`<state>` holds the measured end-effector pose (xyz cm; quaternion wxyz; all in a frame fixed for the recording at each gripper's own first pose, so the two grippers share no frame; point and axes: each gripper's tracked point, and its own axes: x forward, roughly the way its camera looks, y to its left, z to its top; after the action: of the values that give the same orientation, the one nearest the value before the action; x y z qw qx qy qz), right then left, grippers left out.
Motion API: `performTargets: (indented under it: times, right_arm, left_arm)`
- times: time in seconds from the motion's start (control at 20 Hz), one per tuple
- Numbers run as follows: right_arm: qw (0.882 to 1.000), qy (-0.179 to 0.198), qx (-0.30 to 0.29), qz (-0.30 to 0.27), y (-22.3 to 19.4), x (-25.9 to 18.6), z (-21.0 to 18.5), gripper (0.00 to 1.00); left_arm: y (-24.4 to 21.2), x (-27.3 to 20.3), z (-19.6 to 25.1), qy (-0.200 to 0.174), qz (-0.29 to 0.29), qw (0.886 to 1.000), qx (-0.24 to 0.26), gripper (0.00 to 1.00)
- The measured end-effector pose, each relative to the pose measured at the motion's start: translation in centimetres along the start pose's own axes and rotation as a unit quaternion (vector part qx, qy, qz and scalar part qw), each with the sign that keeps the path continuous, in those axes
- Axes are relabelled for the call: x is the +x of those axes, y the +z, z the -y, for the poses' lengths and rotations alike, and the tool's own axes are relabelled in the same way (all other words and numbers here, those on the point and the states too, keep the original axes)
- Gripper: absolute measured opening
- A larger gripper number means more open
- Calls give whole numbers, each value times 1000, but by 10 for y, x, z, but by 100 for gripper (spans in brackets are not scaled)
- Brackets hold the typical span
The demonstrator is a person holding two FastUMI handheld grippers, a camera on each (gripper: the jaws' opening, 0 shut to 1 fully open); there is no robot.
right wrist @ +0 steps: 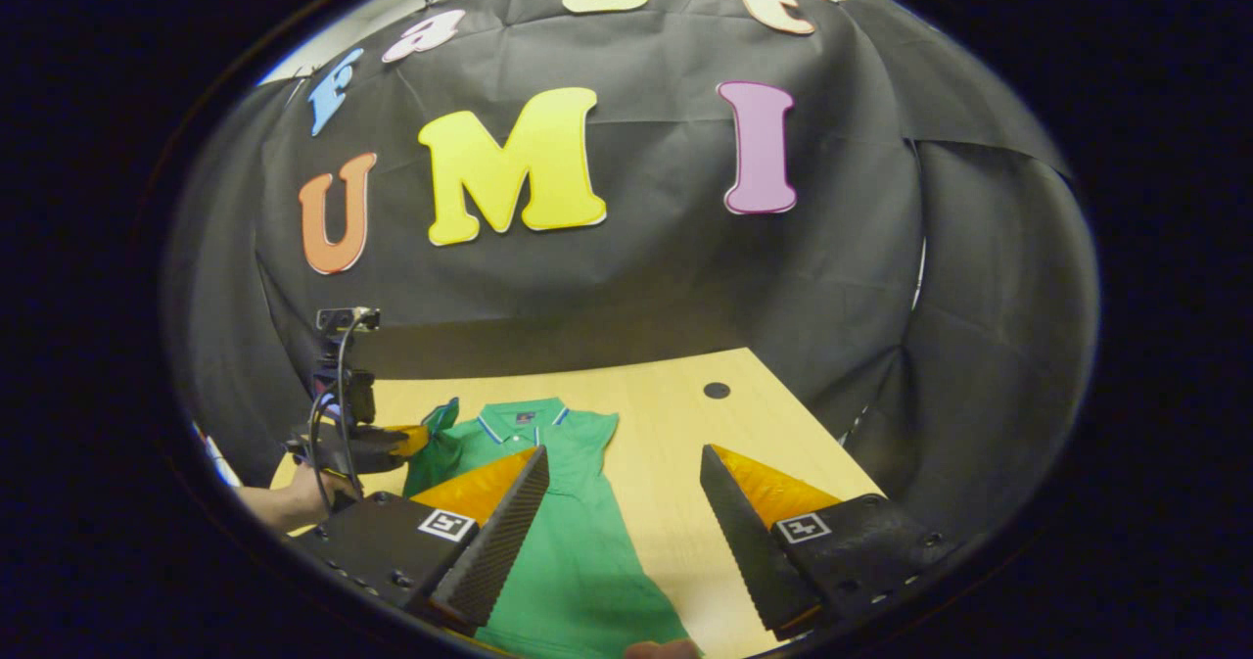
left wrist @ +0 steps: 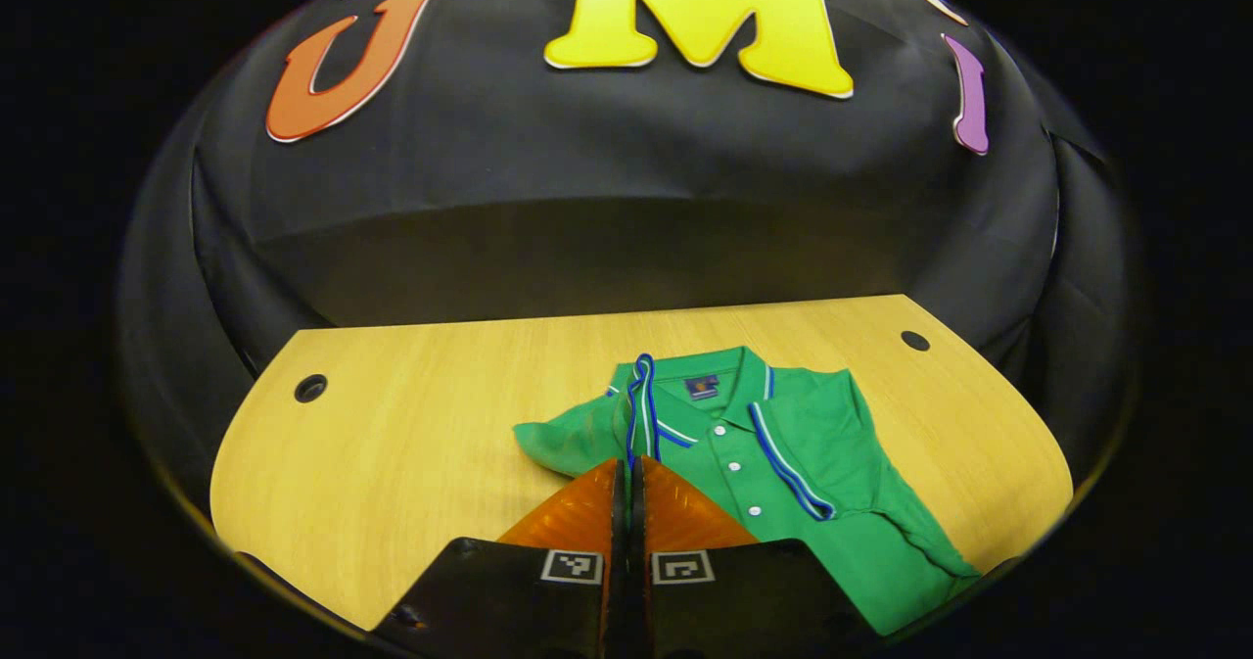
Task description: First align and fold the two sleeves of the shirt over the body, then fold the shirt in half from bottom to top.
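Shirt (left wrist: 783, 463), green with striped trim, lies on the wooden surface (left wrist: 392, 444), collar toward the far wall at twelve o'clock. In the left gripper view the right sleeve (left wrist: 832, 434) is already folded over the body, its striped cuff running diagonally beside the buttons. The left gripper (left wrist: 631, 468) is pressed together on the left sleeve (left wrist: 563, 439), whose cuff stands up just past the tips; in the right gripper view that gripper sits at about nine o'clock, a hand behind it. The right gripper (right wrist: 622, 502) is spread wide above the shirt, holding nothing.

Judging from this, the left sleeve is mid-fold. The pinch looks shallow, though the tips hide the contact, so the cuff could slip out and the sleeve drop crooked. Pulling too hard could also drag the shirt sideways and undo the folded sleeve.
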<state>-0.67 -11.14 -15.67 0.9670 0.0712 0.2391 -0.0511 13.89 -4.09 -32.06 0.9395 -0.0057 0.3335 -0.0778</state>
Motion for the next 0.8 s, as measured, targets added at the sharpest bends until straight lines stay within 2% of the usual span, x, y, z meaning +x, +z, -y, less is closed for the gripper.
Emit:
performTargets:
  times: [0.1, 0.25, 0.35, 0.4, 0.55, 0.8]
  right_arm:
    - [1000, -10, 7, 5, 3, -3, 11, 95]
    - [1000, -22, 7, 3, 2, -4, 21, 96]
    - [1000, -19, -3, 9, 4, -5, 19, 93]
    - [1000, -15, -11, 11, 5, -4, 17, 96]
    - [999, 10, -33, 19, 10, -4, 2, 96]
    - [997, 43, -61, 28, 7, -8, -20, 96]
  left_arm:
    - [-11, 11, 15, 3, -20, 1000, -7, 7]
    - [-9, 18, 43, -17, -10, 999, -36, 15]
    - [2, 11, 43, -8, 13, 999, -41, 72]
    - [10, 2, 41, -2, 26, 999, -38, 100]
    - [34, -25, 31, 16, 65, 997, -28, 100]
    - [60, -102, 4, 49, 121, 991, -25, 100]
